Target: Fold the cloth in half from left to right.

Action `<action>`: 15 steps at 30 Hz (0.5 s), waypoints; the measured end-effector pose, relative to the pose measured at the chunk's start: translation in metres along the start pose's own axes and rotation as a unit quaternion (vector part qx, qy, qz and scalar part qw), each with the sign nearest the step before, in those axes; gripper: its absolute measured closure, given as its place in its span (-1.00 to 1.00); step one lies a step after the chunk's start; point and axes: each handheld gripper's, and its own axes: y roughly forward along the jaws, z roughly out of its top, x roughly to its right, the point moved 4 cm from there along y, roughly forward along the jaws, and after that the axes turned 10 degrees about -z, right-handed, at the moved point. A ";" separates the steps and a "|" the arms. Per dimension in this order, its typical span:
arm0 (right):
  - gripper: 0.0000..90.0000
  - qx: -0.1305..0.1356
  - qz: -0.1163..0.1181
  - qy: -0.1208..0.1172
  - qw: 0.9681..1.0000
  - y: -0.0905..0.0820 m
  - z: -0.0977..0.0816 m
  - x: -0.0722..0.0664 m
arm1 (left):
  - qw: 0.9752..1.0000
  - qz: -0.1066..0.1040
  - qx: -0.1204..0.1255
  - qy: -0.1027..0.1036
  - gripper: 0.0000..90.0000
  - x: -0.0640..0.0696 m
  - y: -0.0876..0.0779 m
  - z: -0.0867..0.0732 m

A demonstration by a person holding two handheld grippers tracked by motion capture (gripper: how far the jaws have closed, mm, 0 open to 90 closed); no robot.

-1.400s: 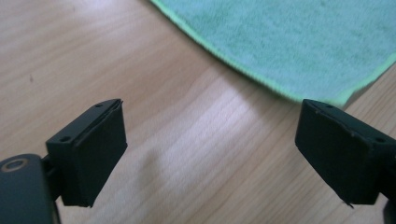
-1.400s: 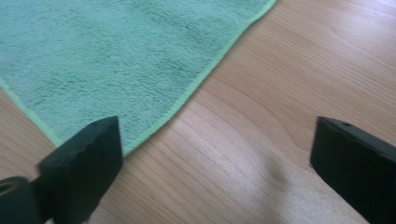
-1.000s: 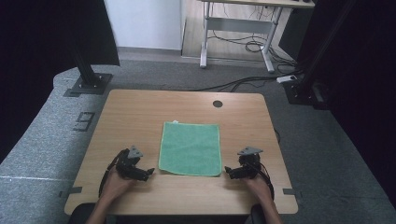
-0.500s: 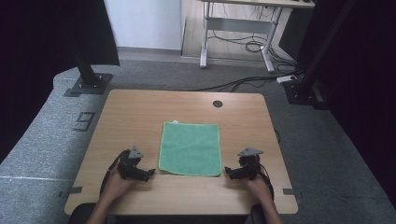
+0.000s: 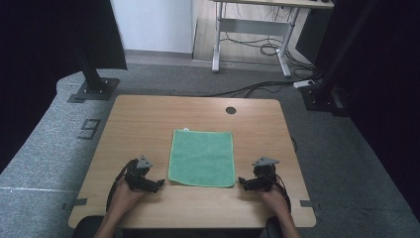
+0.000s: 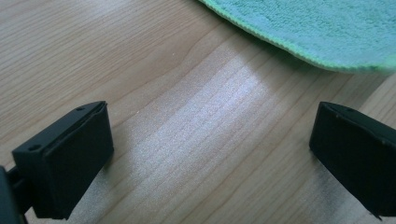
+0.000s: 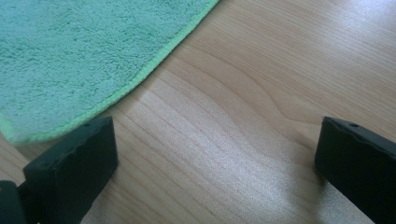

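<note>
A green towel lies flat in the middle of the wooden table. My left gripper rests low on the wood just left of the towel's near left corner, jaws wide open with bare wood between them. In the left gripper view the left gripper faces the towel's edge a little ahead. My right gripper sits by the near right corner, also open. The right gripper has the towel's corner just ahead of its left jaw, not between the jaws.
A round cable hole is in the table's far side. Beyond the table stand black stand bases on grey carpet, a desk frame and floor cables. Bare wood surrounds the towel.
Both grippers have crept slightly inward toward the towel's near corners; the towel has not moved.
</note>
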 end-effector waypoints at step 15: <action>-1.00 -0.015 0.012 0.014 1.000 -0.004 0.004 -0.002 | 1.000 0.000 0.000 0.000 -1.00 0.000 0.000 0.000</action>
